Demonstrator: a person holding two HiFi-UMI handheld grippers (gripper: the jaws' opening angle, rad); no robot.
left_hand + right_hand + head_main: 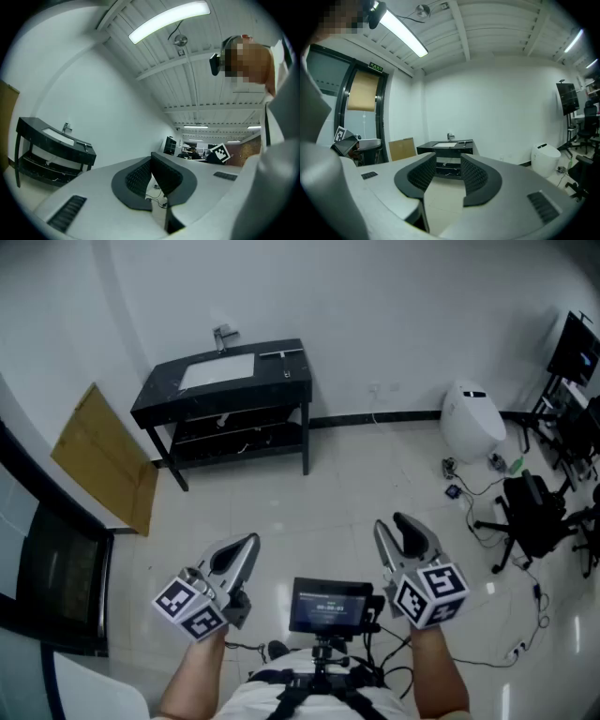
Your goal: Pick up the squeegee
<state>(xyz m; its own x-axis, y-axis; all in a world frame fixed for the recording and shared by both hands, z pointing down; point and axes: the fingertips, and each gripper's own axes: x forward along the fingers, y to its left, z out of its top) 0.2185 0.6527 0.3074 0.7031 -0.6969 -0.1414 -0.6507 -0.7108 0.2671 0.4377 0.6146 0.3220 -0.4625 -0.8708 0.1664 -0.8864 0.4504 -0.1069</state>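
So you're standing well back from the black sink table [155, 401] against the far wall. My guess is you haven't started walking over yet, which is why both grippers hang low in front of you, over bare floor.

Your right gripper [392, 525] has its jaws wide apart with nothing between them, and it's lined up on the table. Your left gripper [247, 546] is pretty much closed, with only a sliver of floor showing, and it holds nothing.

The squeegee [284, 354] looks to be that thin bar on the countertop right of the basin. It's too small to be sure.
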